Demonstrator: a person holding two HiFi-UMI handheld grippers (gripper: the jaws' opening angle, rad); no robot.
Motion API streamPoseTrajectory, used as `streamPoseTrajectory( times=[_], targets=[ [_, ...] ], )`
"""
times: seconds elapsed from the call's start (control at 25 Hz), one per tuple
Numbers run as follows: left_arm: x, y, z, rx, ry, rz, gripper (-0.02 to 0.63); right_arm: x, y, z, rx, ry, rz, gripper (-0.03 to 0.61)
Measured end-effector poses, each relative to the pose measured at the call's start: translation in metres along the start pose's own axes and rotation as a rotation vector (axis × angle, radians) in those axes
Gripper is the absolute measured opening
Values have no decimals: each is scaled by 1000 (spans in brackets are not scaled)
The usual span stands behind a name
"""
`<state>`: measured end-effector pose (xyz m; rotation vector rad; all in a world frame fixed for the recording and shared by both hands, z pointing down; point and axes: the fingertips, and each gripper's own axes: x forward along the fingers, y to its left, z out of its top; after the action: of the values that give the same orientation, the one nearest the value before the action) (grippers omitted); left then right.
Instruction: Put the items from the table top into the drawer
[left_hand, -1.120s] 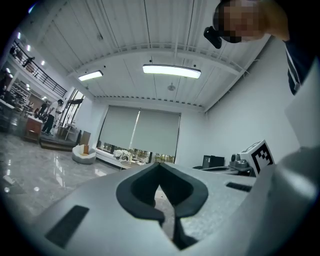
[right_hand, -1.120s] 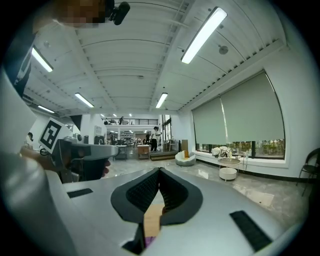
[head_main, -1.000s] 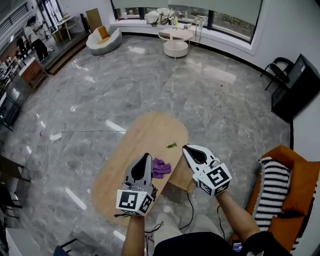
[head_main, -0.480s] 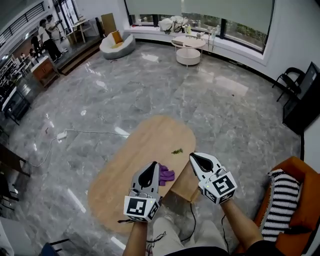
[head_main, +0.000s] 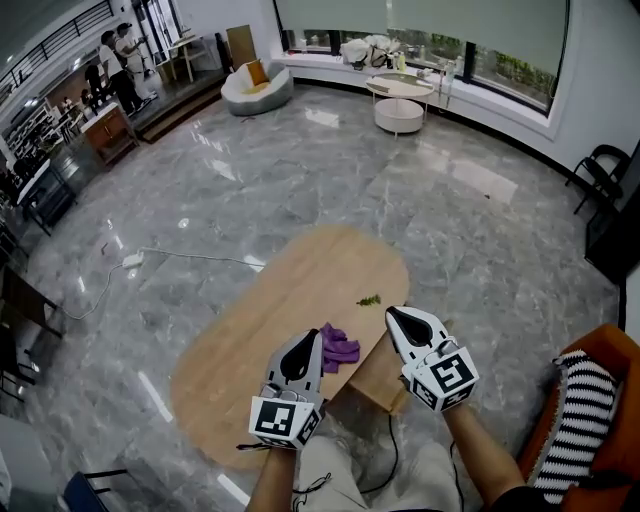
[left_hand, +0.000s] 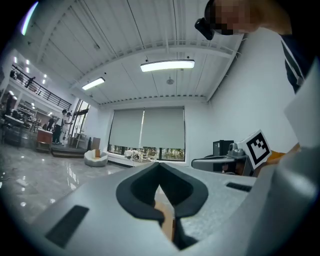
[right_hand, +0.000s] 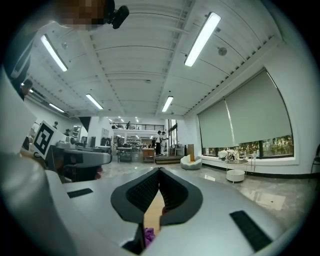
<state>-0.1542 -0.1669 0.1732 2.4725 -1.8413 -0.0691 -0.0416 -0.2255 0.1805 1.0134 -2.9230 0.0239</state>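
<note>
A crumpled purple cloth (head_main: 339, 347) lies on the oval wooden table (head_main: 270, 320) near its front edge. A small green sprig (head_main: 369, 300) lies farther back on the same top. An open wooden drawer (head_main: 375, 372) juts from the table's near side. My left gripper (head_main: 311, 336) hangs shut just left of the cloth, empty. My right gripper (head_main: 393, 315) is shut and empty over the drawer. In the right gripper view a bit of the purple cloth (right_hand: 149, 233) shows below the closed jaws (right_hand: 159, 171). The left gripper view shows jaws (left_hand: 159, 166) meeting at the tips with table wood behind.
A black cable (head_main: 382, 440) hangs below the drawer. An orange seat with a striped cushion (head_main: 570, 400) stands at the right. A white cord and power strip (head_main: 132, 260) lie on the grey marble floor left of the table. People stand far off at the back left.
Both grippers have sunk toward the table, still shut. The table and cloth look larger and closer in the head view.
</note>
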Motion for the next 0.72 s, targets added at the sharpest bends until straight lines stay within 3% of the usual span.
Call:
streamPoseTrajectory(
  times=[0.72],
  targets=[
    [-10,18,-136,4,1,19,0,15,-4,-124,-8,-39,5,14]
  ],
)
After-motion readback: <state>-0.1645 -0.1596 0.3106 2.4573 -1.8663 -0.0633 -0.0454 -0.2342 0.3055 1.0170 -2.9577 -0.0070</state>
